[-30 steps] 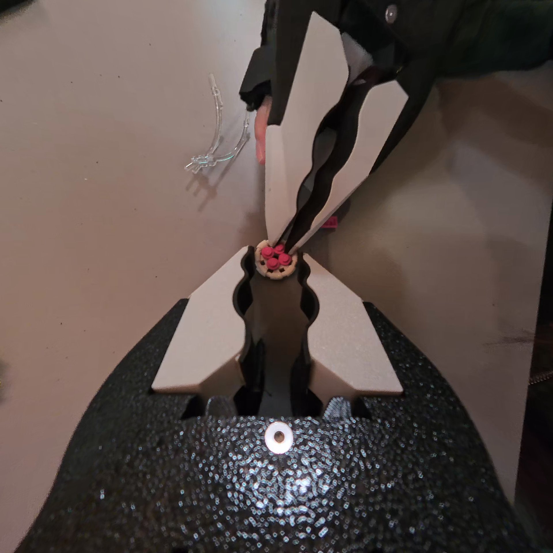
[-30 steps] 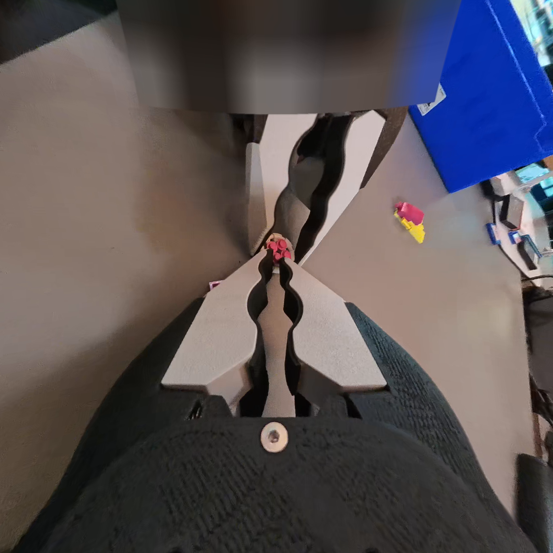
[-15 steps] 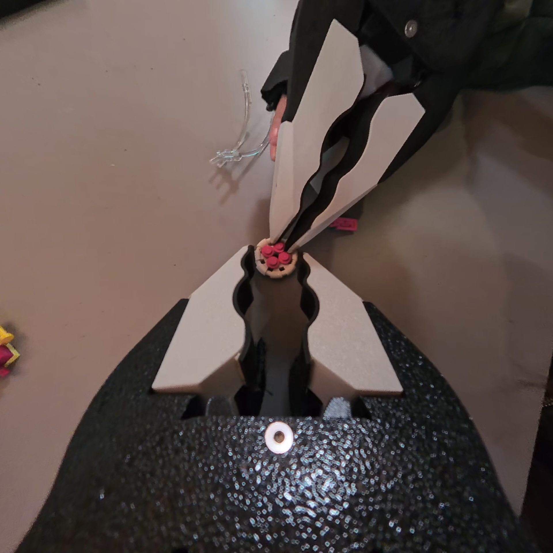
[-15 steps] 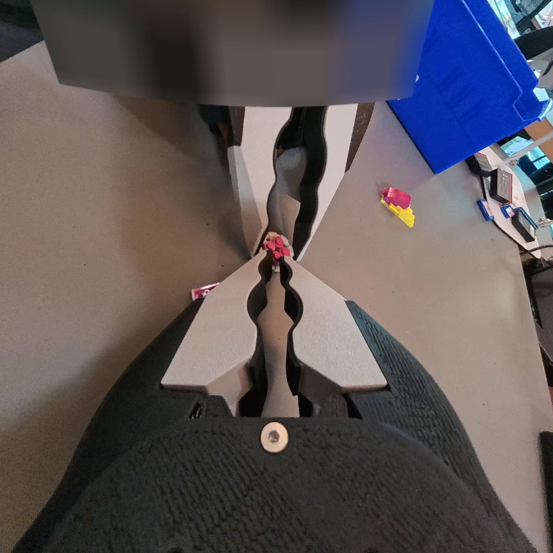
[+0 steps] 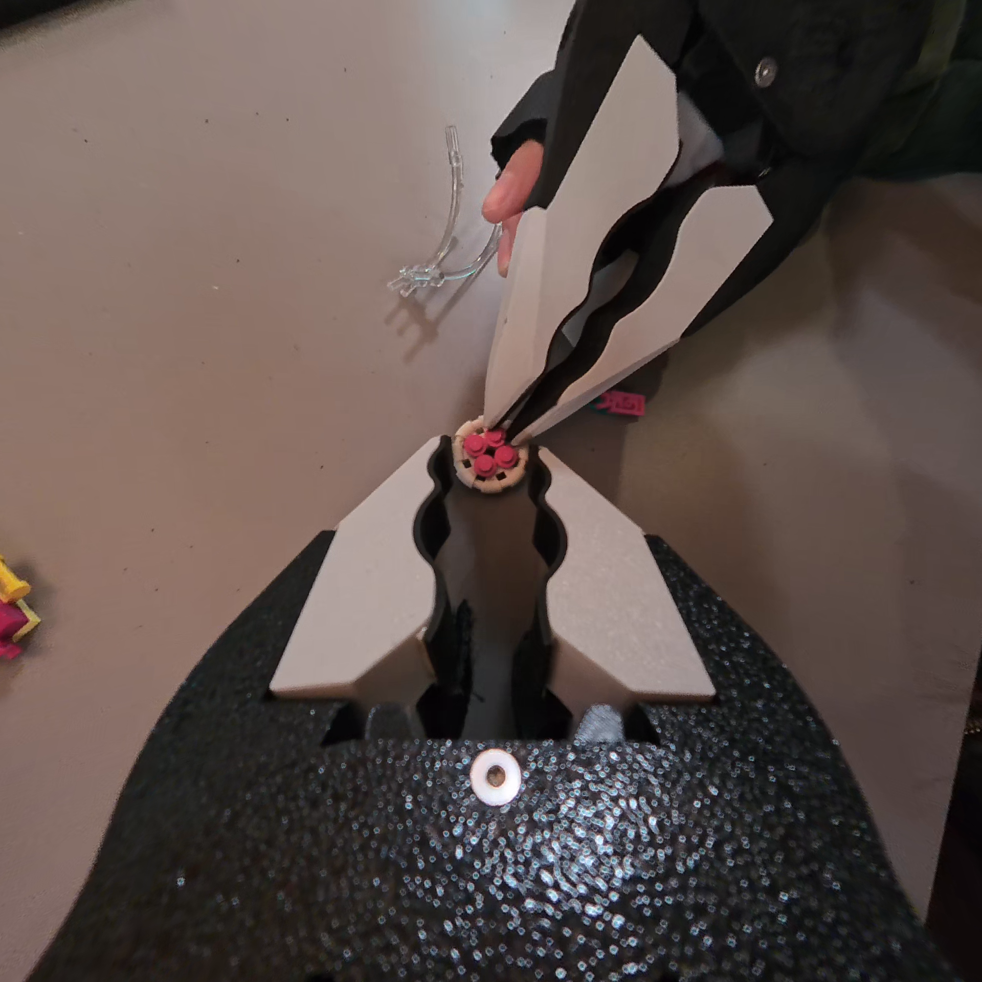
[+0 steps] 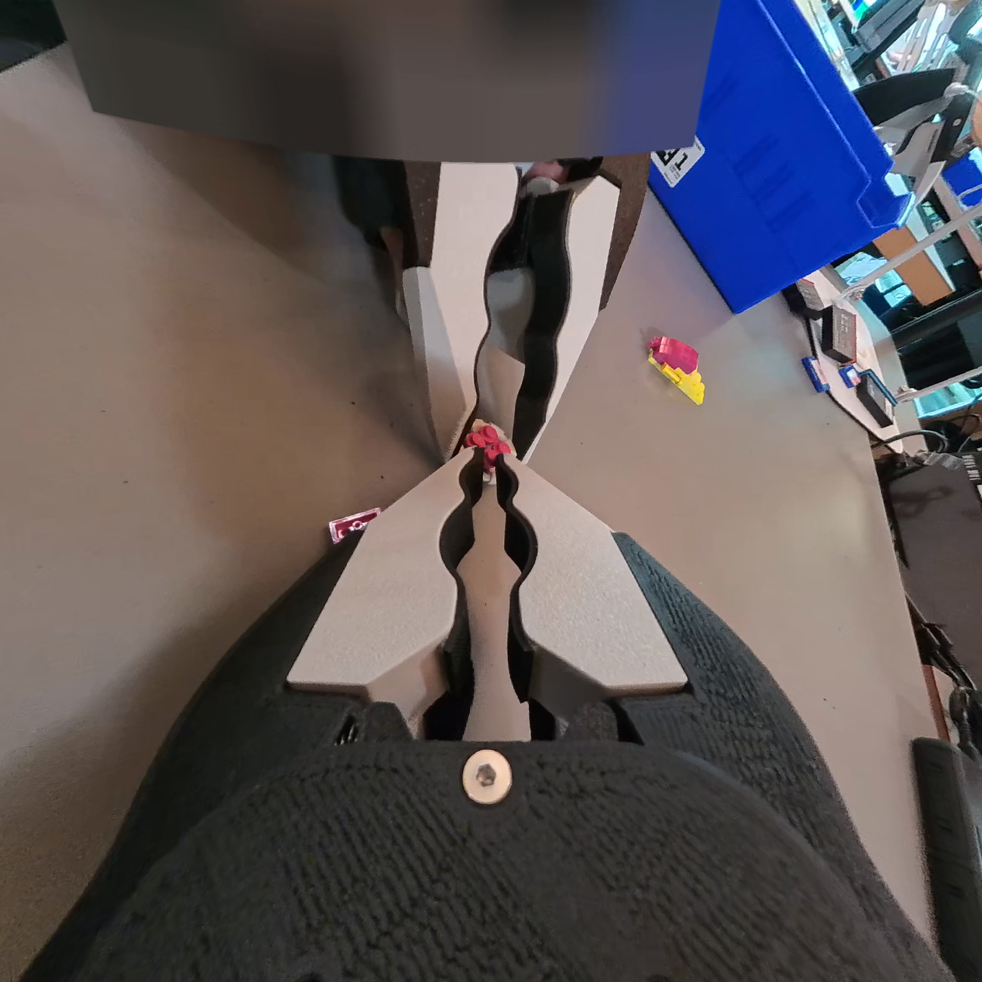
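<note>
A small round tan piece (image 5: pixel 491 481) with a red studded piece (image 5: pixel 486 451) on top is held above the table. My left gripper (image 5: pixel 489 457) is shut on the tan piece's sides. My right gripper (image 5: pixel 507 425) comes in from the far side, and its narrow tips are shut on the far edge of the red studded piece. In the right wrist view my right gripper (image 6: pixel 489 461) pinches the red studded piece (image 6: pixel 483 441). The left gripper's fingers (image 6: pixel 451 329) stand opposite. A person's finger (image 5: pixel 505 186) shows behind the right gripper.
A clear curved plastic part (image 5: pixel 451 228) lies on the beige table (image 5: pixel 212 372). A pink tile (image 5: pixel 621 404) lies under the right gripper and shows again (image 6: pixel 353 523). A yellow-and-magenta brick assembly (image 6: pixel 677 366) sits near a blue bin (image 6: pixel 770 149). Small items (image 6: pixel 845 340) lie beyond.
Both grippers keep their hold. The joined pair has shifted over the table: the clear part has slid right in the left wrist view and the yellow-and-magenta assembly has come into view at the left edge.
</note>
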The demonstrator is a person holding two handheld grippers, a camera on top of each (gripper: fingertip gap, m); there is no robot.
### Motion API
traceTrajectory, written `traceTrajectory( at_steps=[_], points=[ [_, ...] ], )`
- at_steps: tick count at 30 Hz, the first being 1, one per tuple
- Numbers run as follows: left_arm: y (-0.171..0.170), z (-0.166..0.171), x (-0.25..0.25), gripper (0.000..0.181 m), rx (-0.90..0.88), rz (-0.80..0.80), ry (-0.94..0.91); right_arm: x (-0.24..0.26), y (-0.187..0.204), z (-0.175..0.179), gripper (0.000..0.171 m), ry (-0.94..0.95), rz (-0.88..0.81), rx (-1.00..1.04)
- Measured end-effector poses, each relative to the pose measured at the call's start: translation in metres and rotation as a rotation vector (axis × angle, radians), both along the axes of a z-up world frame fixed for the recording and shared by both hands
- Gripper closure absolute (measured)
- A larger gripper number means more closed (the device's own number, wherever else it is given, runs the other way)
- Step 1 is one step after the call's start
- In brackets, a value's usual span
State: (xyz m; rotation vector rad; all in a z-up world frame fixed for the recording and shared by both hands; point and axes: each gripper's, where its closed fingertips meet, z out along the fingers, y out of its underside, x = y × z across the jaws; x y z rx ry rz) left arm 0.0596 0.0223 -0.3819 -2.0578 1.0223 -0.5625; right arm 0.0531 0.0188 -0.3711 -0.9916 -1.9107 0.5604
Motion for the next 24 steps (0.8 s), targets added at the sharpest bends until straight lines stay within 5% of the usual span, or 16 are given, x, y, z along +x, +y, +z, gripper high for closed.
traceTrajectory(
  at_steps=[1,6,15,24],
  points=[
    [0.000,0.000,0.000,0.155,0.000,0.000,0.000,0.000,0.000,0.000,0.169,0.002,0.000,0.000],
    [-0.002,0.000,0.001,0.155,0.012,-0.022,0.013,-0.001,0.020,0.026,0.171,0.144,-0.082,0.024],
    [-0.003,0.000,0.002,0.155,0.011,-0.037,0.011,0.005,0.001,0.000,0.157,-0.087,0.096,-0.225],
    [-0.003,-0.001,0.002,0.155,0.006,-0.046,0.011,-0.001,0.003,-0.001,0.149,-0.083,0.097,-0.089]
  ],
)
